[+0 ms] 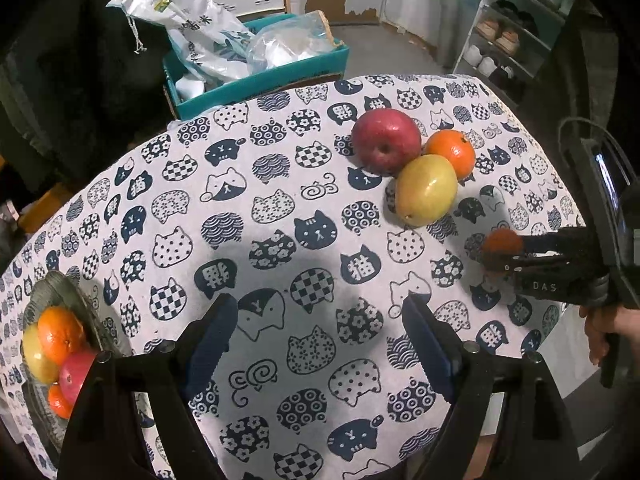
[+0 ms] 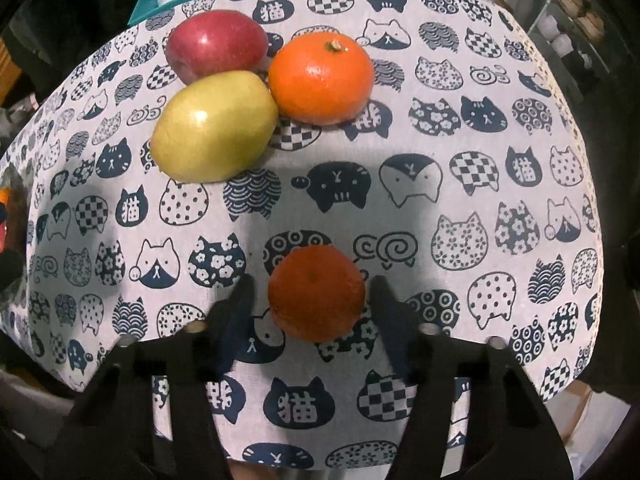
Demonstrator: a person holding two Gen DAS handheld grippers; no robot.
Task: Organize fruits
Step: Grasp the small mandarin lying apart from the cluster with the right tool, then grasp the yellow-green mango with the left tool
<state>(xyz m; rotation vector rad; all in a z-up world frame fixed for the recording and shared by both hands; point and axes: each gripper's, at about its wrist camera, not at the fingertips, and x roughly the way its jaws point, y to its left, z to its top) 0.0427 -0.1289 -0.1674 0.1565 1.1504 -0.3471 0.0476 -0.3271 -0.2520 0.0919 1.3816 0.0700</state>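
On the cat-print tablecloth (image 1: 280, 208) a red apple (image 1: 386, 140), a yellow-green apple (image 1: 426, 189) and an orange (image 1: 452, 151) lie touching at the far right. My right gripper (image 2: 312, 292) is open around a second orange (image 2: 316, 294) that rests on the cloth; there is a small gap at each finger. It also shows in the left wrist view (image 1: 502, 250). My left gripper (image 1: 320, 320) is open and empty above the cloth. A glass plate (image 1: 60, 284) at the left holds oranges, a yellow apple and a red apple.
Beyond the table's far edge stands a teal box (image 1: 256, 80) with plastic bags. A shoe rack (image 1: 508, 32) stands at the far right. The person's hand (image 1: 604, 332) holds the right gripper at the table's right edge.
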